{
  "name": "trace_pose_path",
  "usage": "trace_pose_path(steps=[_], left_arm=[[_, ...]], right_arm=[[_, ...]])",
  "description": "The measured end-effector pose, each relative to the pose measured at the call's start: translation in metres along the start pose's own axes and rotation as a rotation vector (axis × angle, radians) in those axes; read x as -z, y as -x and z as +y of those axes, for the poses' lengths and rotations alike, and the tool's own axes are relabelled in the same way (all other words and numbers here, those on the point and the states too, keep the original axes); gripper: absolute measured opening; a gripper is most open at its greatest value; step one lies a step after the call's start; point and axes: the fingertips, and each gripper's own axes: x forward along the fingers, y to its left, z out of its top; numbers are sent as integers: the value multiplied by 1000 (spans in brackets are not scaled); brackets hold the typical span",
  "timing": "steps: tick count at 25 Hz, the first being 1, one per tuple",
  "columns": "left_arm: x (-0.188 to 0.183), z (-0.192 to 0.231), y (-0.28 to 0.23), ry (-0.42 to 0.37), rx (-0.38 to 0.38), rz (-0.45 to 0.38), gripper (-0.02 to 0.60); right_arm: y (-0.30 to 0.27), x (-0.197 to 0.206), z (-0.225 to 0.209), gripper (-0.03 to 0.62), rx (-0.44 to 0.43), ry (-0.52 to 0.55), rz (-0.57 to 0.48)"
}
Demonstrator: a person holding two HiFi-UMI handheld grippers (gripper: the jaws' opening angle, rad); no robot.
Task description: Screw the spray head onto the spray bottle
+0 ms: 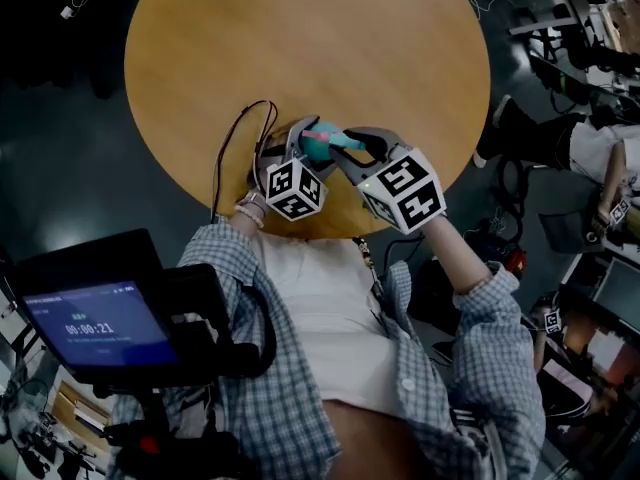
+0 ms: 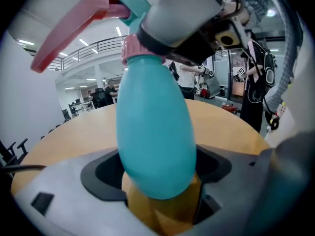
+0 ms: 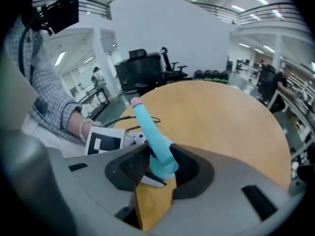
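Observation:
A teal spray bottle [image 1: 322, 146] is held over the near edge of the round wooden table [image 1: 300, 38]. In the left gripper view its teal body [image 2: 155, 132] fills the space between the jaws, and my left gripper [image 2: 157, 181] is shut on it. A pink collar [image 2: 132, 49] and a pink trigger [image 2: 74, 28] sit at its top. My right gripper [image 3: 160, 168] is shut on the teal spray head [image 3: 155, 141], whose pink-tipped nozzle [image 3: 135, 102] points away. In the head view my left gripper [image 1: 300, 143] and right gripper [image 1: 352, 146] meet at the bottle.
A black cable [image 1: 235, 138] loops over the table's near left edge. A screen on a mount [image 1: 95, 323] sits at the lower left. People [image 1: 600, 158] and office chairs stand beyond the table at the right.

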Motion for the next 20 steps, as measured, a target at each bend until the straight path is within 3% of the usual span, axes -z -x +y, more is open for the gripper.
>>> trace_pose_path(steps=[10,12,14,16,20], left_arm=[[13,-9,6,-32,-8,21,419],[11,-7,5,-32,-7,21,417],[9,-6,5,-39,-3,19,417],[10,-7,6,-46,3,18,417],[15,-9,6,-54,27,17,419]], right_arm=[[1,8,6,124,340,-502,-253],[2,7,3,124,383,-529,-288],[3,3,2,124,379,-458,-316],[4,-4,5,139,331,-293,-362],[7,-7,25,225,113,72,-414]])
